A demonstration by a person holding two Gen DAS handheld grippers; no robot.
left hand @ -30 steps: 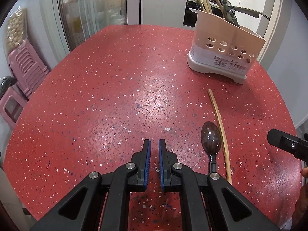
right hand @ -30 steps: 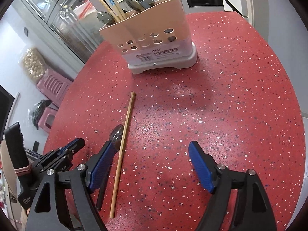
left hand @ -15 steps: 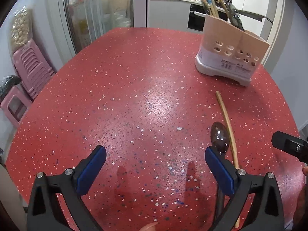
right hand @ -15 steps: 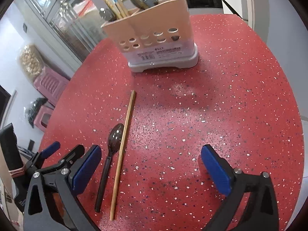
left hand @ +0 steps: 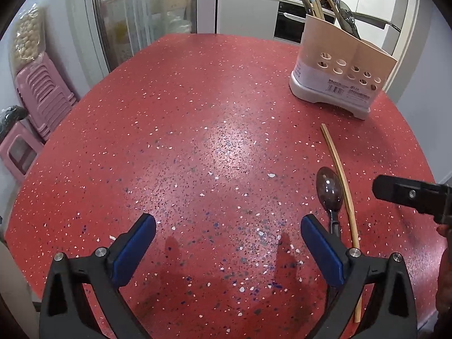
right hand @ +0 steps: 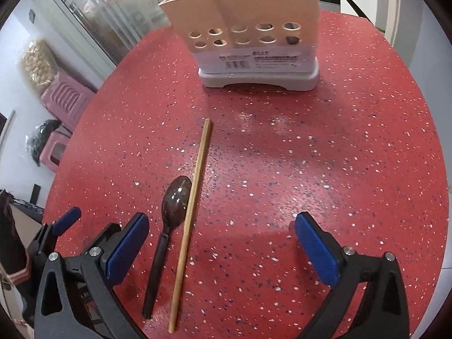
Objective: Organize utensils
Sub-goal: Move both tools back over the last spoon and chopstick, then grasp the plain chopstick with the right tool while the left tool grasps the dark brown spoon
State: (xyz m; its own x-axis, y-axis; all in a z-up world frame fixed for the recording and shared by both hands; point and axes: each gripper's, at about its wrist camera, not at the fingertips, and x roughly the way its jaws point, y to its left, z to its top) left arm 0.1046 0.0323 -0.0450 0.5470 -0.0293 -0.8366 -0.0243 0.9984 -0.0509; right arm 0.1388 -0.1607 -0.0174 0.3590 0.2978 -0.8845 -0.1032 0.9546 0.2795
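A dark spoon (left hand: 329,190) and a single wooden chopstick (left hand: 339,166) lie side by side on the red speckled table (left hand: 197,113). Further back stands a beige holder with round holes (left hand: 341,76), holding several utensils. My left gripper (left hand: 227,243) is open over bare table, with the spoon just past its right finger. In the right wrist view, the spoon (right hand: 175,200) and chopstick (right hand: 195,183) lie between the wide-open fingers of my right gripper (right hand: 220,245), close to its left finger, which does not touch them. The holder (right hand: 254,34) stands straight ahead. One blue pad of the left gripper (right hand: 66,220) shows at far left.
Pink plastic stools (left hand: 42,96) stand on the floor to the left of the table, by a glass-door cabinet (left hand: 141,14). A kitchen counter with pans lies behind. The table's curved right edge (right hand: 440,169) runs near the holder. A hand (left hand: 445,254) shows at the right border.
My left gripper went from shut to wide open. My right gripper opened a little wider and shifted left, so the spoon and chopstick now lie between its fingers.
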